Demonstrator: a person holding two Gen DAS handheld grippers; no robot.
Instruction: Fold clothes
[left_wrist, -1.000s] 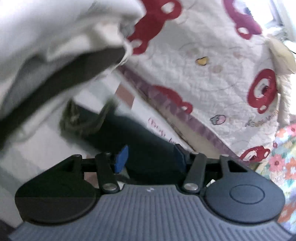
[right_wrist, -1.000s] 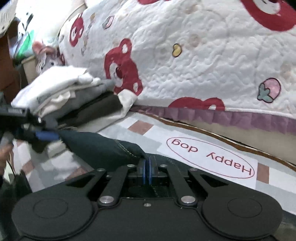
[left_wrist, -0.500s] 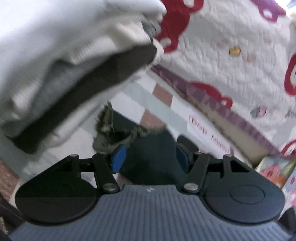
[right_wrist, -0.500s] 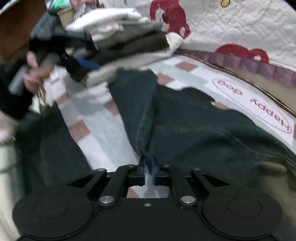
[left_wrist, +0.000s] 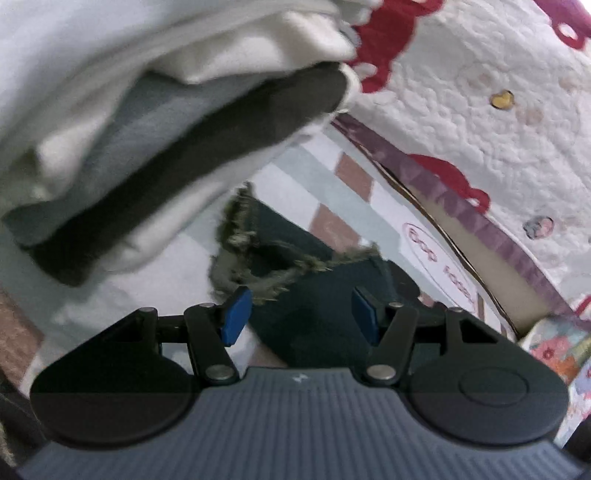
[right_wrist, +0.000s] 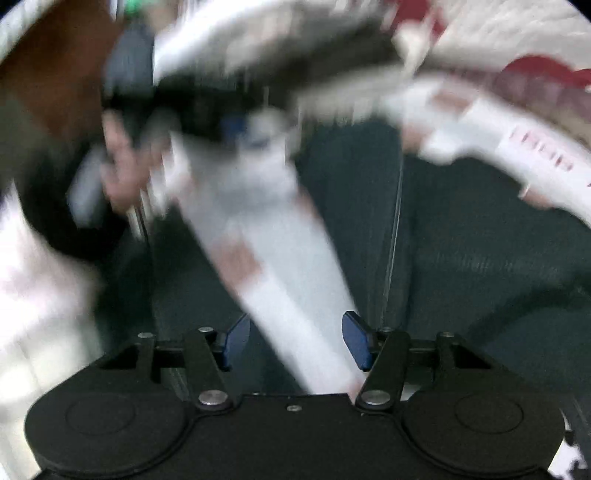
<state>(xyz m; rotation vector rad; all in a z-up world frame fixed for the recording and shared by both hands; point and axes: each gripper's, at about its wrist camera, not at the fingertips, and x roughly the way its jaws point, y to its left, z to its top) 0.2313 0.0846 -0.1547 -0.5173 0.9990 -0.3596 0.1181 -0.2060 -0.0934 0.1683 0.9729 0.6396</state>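
Note:
Dark blue jeans (left_wrist: 317, 314) with a frayed hem (left_wrist: 258, 258) lie on a checked sheet (left_wrist: 295, 170). My left gripper (left_wrist: 301, 317) is open and empty, just above the hem end of the jeans. In the blurred right wrist view the jeans (right_wrist: 461, 240) spread across the sheet (right_wrist: 280, 266). My right gripper (right_wrist: 295, 338) is open and empty above them. The left gripper (right_wrist: 229, 125) and the hand holding it show at the far end.
A stack of folded white, grey and dark clothes (left_wrist: 147, 122) lies at the upper left, close to the jeans' hem. A white quilt with red prints (left_wrist: 480, 110) rises behind the sheet. A floral cloth (left_wrist: 554, 350) is at the right edge.
My right gripper has opened and let go of the jeans' edge that it pinched. The left gripper has stayed open and shifted nearer the frayed hem.

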